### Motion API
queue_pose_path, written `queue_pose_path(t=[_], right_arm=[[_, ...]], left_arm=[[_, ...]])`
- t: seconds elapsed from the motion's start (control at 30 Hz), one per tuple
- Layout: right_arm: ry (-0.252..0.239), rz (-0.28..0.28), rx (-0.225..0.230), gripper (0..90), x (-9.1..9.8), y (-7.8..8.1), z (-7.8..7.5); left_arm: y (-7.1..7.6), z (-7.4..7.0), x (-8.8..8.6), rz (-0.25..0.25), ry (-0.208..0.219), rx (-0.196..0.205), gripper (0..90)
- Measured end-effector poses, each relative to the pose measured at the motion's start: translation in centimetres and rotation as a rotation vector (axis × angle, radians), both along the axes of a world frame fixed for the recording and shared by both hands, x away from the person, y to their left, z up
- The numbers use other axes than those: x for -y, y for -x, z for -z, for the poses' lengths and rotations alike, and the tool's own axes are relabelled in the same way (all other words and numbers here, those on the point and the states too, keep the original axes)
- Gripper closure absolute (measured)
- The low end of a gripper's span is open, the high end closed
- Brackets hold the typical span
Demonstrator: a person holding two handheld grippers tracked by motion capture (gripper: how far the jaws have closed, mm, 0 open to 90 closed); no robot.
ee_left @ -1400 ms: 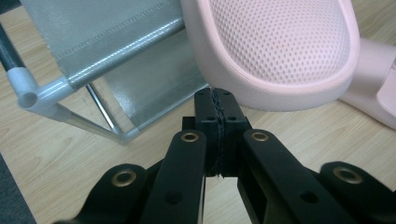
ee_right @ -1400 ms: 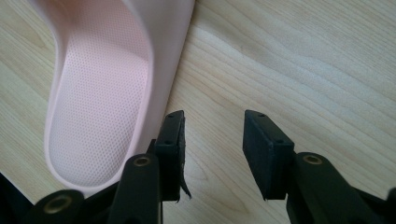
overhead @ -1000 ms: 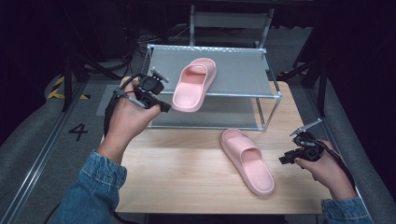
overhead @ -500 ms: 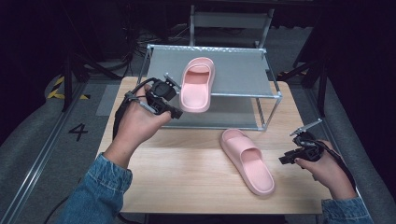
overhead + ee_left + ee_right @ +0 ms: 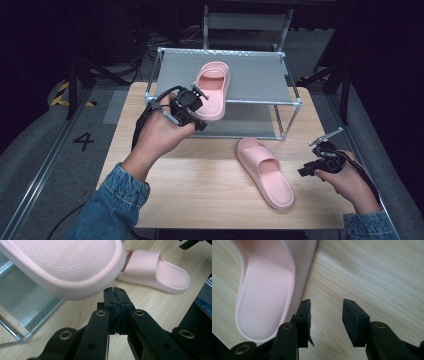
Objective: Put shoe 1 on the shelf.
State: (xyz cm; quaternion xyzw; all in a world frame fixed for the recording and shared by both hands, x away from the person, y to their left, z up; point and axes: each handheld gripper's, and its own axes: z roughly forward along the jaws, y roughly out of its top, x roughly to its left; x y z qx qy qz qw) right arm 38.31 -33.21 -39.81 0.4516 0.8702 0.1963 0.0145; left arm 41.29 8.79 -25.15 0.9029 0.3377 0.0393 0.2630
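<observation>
The slipper (image 5: 212, 90) overhangs the rack (image 5: 260, 75); the left gripper (image 5: 197, 107), jaws shut and empty, has moved to its heel. The right gripper (image 5: 312, 167) stands open beside the other slipper (image 5: 265, 172).

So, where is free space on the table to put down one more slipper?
The wooden table is bare between the slipper on the table and the left edge. The rack top is free right of the slipper on the rack. The right side near the right gripper is crowded.

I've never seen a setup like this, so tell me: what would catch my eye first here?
Two pink slippers stand out: one slipper lies on the metal rack, its heel hanging over the front edge, and the other slipper lies on the wooden table. A left tool is shut just by the overhanging heel; a right tool waits open beside the other slipper.
</observation>
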Motion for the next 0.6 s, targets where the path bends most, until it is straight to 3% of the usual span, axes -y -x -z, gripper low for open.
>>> queue_pose_path(t=[0.33, 0.6], right_arm=[[0.001, 0.001, 0.0, 59.9, 0.1, 0.2, 0.0], [-0.002, 0.014, -0.001, 59.9, 0.6, 0.4, 0.1]], left_arm=[[-1.9, 0.2, 1.1, -0.022, -0.004, 0.012, 89.6], [-4.3, 0.8, 1.6, -0.044, 0.032, 0.006, 89.6]])
